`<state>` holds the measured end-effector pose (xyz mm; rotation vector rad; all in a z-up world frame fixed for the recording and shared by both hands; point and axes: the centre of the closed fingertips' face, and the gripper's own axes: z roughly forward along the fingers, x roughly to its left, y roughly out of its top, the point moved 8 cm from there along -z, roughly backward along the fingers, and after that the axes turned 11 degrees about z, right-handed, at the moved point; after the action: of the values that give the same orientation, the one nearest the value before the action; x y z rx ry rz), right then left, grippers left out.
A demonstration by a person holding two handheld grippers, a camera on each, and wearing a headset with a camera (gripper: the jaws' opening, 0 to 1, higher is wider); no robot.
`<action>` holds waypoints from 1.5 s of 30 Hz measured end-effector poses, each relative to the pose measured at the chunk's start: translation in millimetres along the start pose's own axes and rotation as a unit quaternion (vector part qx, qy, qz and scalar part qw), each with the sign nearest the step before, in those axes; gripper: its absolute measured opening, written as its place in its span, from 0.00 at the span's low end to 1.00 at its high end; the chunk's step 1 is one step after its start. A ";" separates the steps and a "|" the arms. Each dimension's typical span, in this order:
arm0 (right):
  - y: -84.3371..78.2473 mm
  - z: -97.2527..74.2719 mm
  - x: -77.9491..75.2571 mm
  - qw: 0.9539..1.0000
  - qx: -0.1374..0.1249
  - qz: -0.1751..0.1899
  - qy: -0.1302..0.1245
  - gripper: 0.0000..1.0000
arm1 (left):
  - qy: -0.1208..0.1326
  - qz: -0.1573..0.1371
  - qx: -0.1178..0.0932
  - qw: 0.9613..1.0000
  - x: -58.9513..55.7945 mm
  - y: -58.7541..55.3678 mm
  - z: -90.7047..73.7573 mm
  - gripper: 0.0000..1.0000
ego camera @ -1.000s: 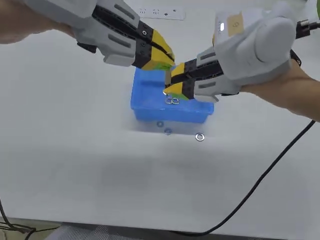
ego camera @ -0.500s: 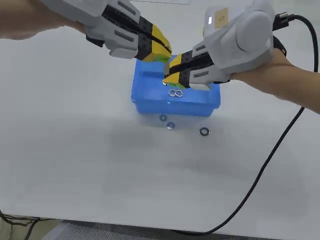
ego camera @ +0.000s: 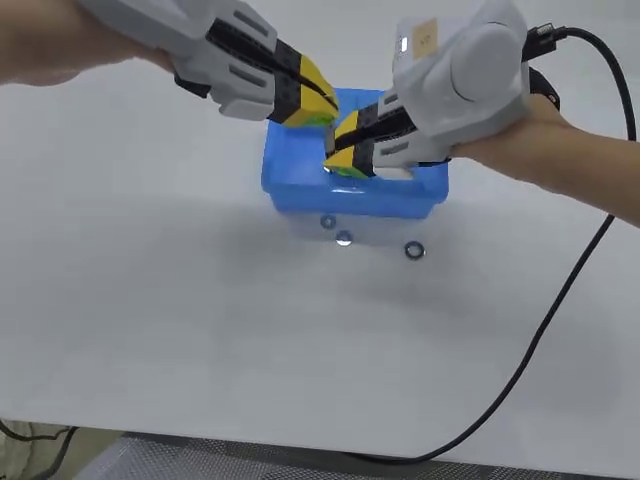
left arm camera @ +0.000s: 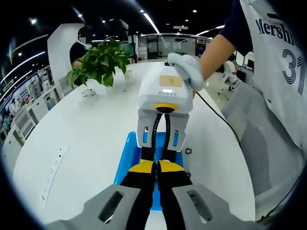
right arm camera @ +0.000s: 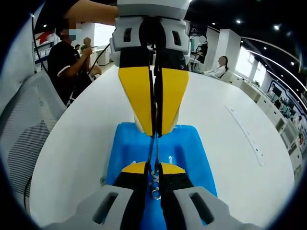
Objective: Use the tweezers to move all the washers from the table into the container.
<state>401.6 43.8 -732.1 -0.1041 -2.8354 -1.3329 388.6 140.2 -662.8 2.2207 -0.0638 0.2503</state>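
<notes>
The right gripper hangs over the container. Its jaws are clenched on the tweezers, whose thin legs run forward from between the yellow tips and narrow to a point above the container's floor. The left gripper faces it from over the container's far end, its jaws pressed together with only a slit between them. The tweezers' point lies right at those tips, and I cannot tell whether they touch.

Three washers lie on the table just in front of the container's near wall, apart from one another. The right gripper view shows the tweezers and an inner washer on the container's floor below its own jaws. The left gripper view shows the right gripper head-on over the container, with a lone washer on the table just beside the container's wall.
</notes>
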 end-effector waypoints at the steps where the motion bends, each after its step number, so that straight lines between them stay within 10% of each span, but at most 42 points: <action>1: 0.1 -0.2 0.1 1.000 0.000 0.001 0.000 0.10 | 0.000 -0.001 0.000 1.000 0.2 0.0 0.0 0.05; 29: 28.7 -28.6 16.6 0.999 -0.025 -0.023 -0.024 0.13 | 0.017 0.018 -0.020 0.999 -9.1 36.6 -23.4 0.05; 45: 42.6 -53.7 47.9 0.999 -0.047 -0.016 -0.022 0.12 | 0.017 0.025 -0.037 0.999 -37.7 68.6 -41.4 0.05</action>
<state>355.2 32.3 -663.4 -0.0903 -2.8204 -1.4880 336.1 128.9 -592.5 2.1421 -0.1080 0.3089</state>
